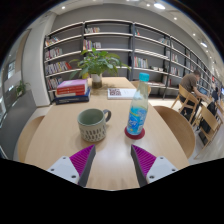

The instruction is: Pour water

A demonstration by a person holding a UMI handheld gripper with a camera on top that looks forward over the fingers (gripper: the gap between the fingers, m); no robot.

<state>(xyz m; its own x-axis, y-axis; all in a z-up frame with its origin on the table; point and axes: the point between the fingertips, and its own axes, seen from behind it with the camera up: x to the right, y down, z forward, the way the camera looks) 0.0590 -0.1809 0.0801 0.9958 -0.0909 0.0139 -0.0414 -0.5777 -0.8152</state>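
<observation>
Tongs: the tongs [112,163] are hanging wide apart over the near part of the table, gripping nothing and touching nothing; the magenta pads [82,159] are facing each other across a broad empty gap.

Task progress: nothing appears done so far. The bottle is standing untouched, and no water is seen going into the mug. By this view the whole job is waiting: closing in on the bottle, gripping it, lifting, tipping over the mug.

Bottle: the clear water bottle [138,107] with a blue label is standing upright beyond the right finger, on a small red coaster [134,132]. It is well apart from the tongs. Whether its cap is on or off is too small to tell.

Mug: the green-grey mug [93,124] is sitting just left of the bottle, handle pointing toward it, mouth up. What it is holding cannot be seen.

Table: the round wooden table [60,135] is carrying both, with bare wood lying between the bottle and the tongs.

Behind the bottle: a magazine [122,93] is lying flat; farther left of the bottle, past the mug, a potted plant [98,63] is standing beside a stack of books [71,91].

Around the bottle, farther off: bookshelves [110,40] are lining the back wall, and wooden chairs [190,100] are standing off to its right.

Judgement on next move: the tongs are likely needing to travel forward and rightward to straddle the bottle.
</observation>
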